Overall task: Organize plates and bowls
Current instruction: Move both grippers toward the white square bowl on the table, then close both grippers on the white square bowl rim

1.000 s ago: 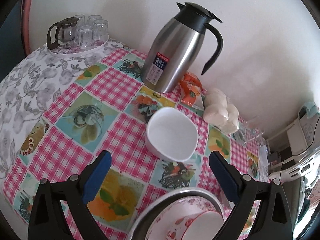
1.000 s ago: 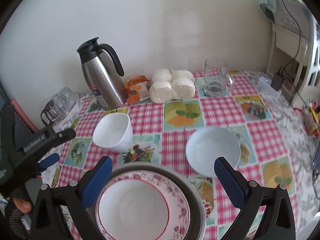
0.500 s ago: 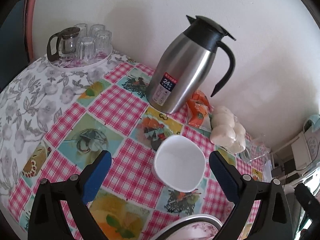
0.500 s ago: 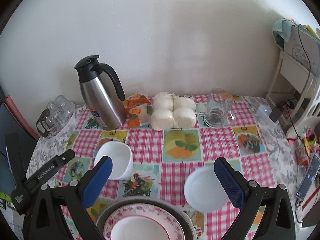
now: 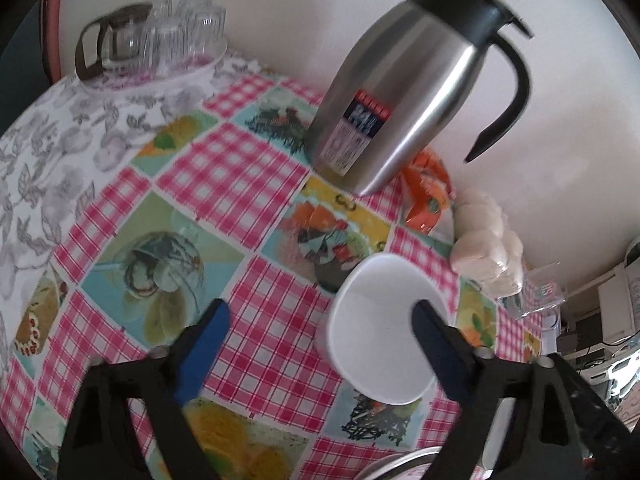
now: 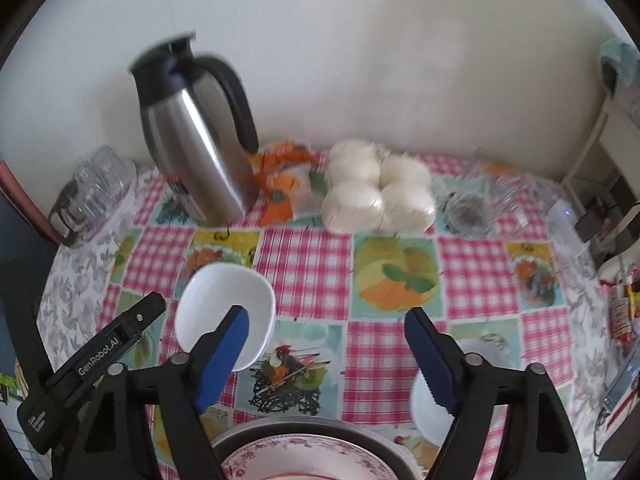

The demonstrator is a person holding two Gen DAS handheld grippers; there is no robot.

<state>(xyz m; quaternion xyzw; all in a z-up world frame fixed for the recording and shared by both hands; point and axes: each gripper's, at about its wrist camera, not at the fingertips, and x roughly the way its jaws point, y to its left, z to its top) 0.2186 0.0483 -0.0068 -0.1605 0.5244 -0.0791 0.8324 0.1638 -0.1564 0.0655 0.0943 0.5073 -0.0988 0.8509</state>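
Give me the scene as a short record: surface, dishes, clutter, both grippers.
surface: table with checked cloth
dishes: square bowl, round bowl, stacked plates at near edge
clutter: thermos, buns, orange packet, glasses, clear jug
left gripper: jaws closing, one finger at the square bowl's rim
right gripper: jaws closing, one finger over the round bowl

Bare checked tablecloth (image 6: 316, 268) lies open mid-table; the tall steel jug (image 6: 200, 152) and wrapped white buns (image 6: 376, 192) block the far edge.
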